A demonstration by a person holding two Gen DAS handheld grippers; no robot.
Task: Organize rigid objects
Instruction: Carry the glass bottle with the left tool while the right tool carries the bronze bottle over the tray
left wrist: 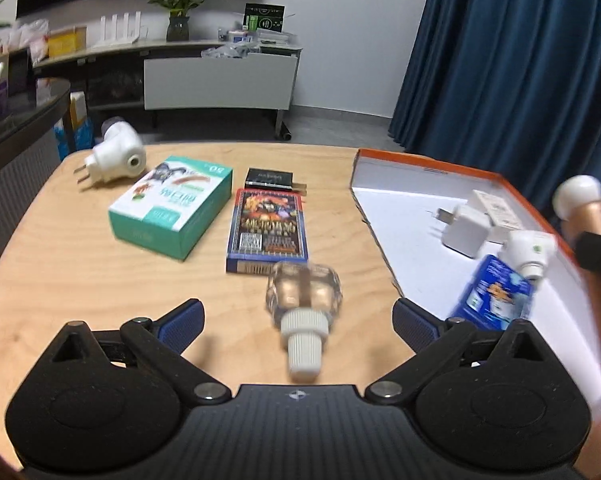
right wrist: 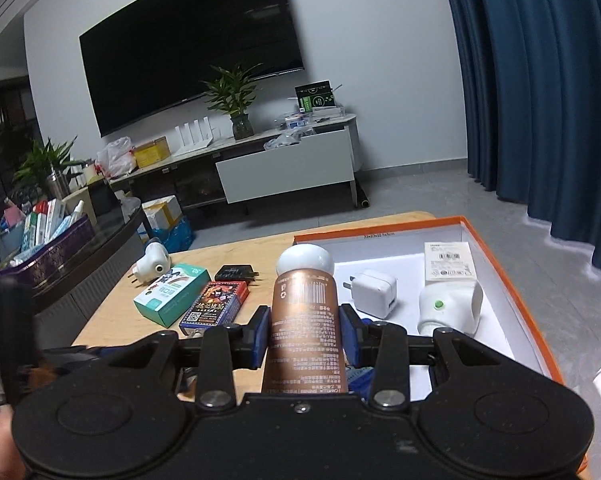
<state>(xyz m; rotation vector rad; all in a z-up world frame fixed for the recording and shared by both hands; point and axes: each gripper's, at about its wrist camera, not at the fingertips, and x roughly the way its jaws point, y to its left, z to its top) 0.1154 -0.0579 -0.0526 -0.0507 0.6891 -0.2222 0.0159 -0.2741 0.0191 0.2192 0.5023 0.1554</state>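
My left gripper point(left wrist: 298, 316) is open, and a clear refill bottle point(left wrist: 303, 304) with a white ribbed cap lies on the wooden table point(left wrist: 60, 280) between its blue pads. My right gripper point(right wrist: 306, 334) is shut on a copper-coloured bottle point(right wrist: 304, 328) with a round white cap, held upright above the near left edge of the orange-rimmed white box point(right wrist: 516, 296). That bottle also shows at the right edge of the left wrist view point(left wrist: 580, 204). The box point(left wrist: 400, 232) holds a white charger point(left wrist: 462, 228), a white carton point(right wrist: 448, 266), a white plug-in device point(right wrist: 448, 310) and a blue pack point(left wrist: 494, 296).
On the table lie a teal box point(left wrist: 172, 206), a blue card pack point(left wrist: 268, 228), a black adapter point(left wrist: 270, 179) and a white plug-in diffuser point(left wrist: 114, 158). A dark glass table point(right wrist: 80, 264) stands to the left, a TV cabinet behind, blue curtains on the right.
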